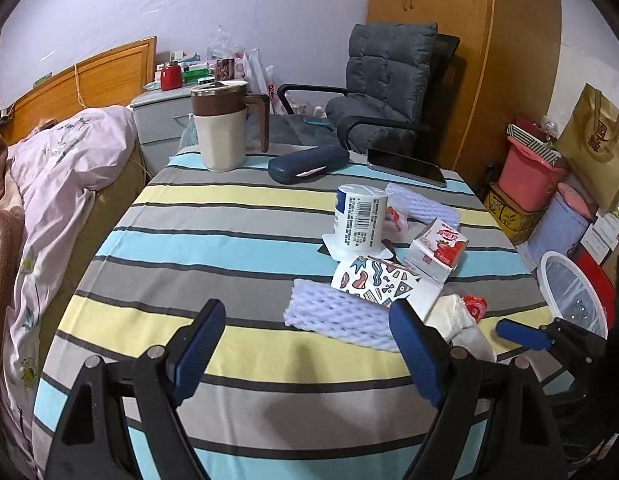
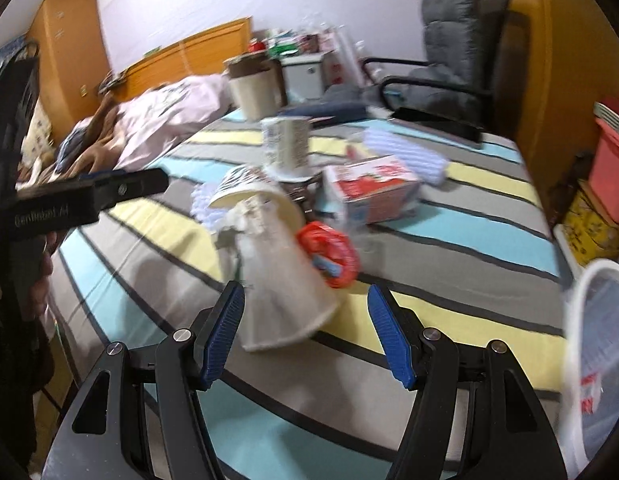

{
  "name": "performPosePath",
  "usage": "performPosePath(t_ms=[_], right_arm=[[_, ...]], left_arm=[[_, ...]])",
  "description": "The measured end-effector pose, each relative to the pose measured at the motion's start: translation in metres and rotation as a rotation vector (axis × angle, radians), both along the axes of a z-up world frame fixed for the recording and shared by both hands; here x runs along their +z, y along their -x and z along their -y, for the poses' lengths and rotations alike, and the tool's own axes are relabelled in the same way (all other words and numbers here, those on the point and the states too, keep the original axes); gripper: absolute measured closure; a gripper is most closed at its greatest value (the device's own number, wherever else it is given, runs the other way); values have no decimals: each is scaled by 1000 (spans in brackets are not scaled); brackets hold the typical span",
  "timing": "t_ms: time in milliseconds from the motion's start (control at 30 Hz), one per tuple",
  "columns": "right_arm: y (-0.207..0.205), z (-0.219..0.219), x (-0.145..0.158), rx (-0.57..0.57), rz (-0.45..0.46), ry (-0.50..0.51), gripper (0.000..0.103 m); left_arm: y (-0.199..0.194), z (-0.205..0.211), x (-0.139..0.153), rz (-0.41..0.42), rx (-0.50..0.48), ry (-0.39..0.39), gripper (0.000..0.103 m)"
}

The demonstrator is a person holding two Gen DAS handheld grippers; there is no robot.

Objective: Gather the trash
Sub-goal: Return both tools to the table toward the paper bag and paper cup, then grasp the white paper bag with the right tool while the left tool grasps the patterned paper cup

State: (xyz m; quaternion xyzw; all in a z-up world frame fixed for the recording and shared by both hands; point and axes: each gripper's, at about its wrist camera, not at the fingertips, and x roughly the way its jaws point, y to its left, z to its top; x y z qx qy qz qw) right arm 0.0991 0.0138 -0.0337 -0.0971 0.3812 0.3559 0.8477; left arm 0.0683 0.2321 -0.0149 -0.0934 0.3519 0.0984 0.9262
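Observation:
Trash lies on the striped tablecloth (image 1: 229,216): an upturned white yoghurt cup (image 1: 359,218), a patterned paper cup (image 1: 383,282) on its side, a red-and-white carton (image 1: 437,250), white foam netting (image 1: 333,316), a crumpled white paper (image 1: 463,328) and a red wrapper (image 1: 475,306). My left gripper (image 1: 305,348) is open and empty above the table's near side. My right gripper (image 2: 307,334) is open, with the crumpled white paper (image 2: 281,280) between its fingers, not gripped. The red wrapper (image 2: 329,254) lies just beyond. The right view is blurred.
A jug (image 1: 221,128), a blue glasses case (image 1: 309,162) and a tablet (image 1: 405,166) sit at the far side. A white bin (image 1: 573,292) stands off the table's right edge, also in the right wrist view (image 2: 597,344). A bed is on the left; a grey armchair (image 1: 385,92) behind.

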Motion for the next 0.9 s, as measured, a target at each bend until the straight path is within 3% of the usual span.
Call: performPosePath(t_ms=[133,233,400,600,900], right_arm=[[0,-15,-3,31,21,57,37],[-5,-14,-7,39,-26,49,37],[-4,-5,-3,23,-37,12,64],[-4,3,-4,21,-58,-23,82],[-6,36,1,-75,-62,-53,83]], left_arm=[[-5,-3,-2,-7,-6,9,18],[-7,-4,-3,-11,-12,15,18],[-12,-4,-3,-18,-17,19,18],[-18,2,-2,-19,-28,19,18],[-30,13,-1,-22,-53,53,16]])
